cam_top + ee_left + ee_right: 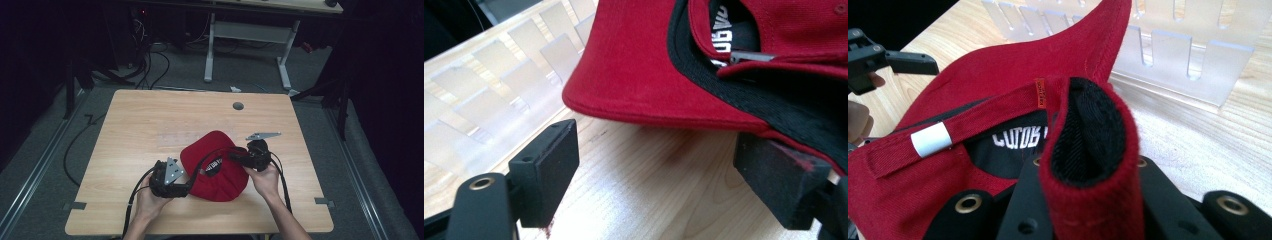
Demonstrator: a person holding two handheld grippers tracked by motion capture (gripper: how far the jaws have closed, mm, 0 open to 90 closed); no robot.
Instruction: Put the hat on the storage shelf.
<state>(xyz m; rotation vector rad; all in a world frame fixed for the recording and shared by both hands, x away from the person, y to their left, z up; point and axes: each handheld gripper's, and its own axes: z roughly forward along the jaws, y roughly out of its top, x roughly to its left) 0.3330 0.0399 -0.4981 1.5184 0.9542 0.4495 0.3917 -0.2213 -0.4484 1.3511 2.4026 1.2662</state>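
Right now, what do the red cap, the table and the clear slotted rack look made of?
Red cap: brushed cotton-like cloth, matte, visible weave and stitching, black lining. Table: light wood or wood laminate, grain lines showing. Clear slotted rack: frosted acrylic or similar plastic, translucent, smooth edges.

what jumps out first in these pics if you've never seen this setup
A red cap lies upside down near the front middle of the wooden table, bright against the dark room. The right hand-held gripper pinches a fold of its rim, while the left hand-held gripper stands open at its brim. A clear slotted rack sits just behind.
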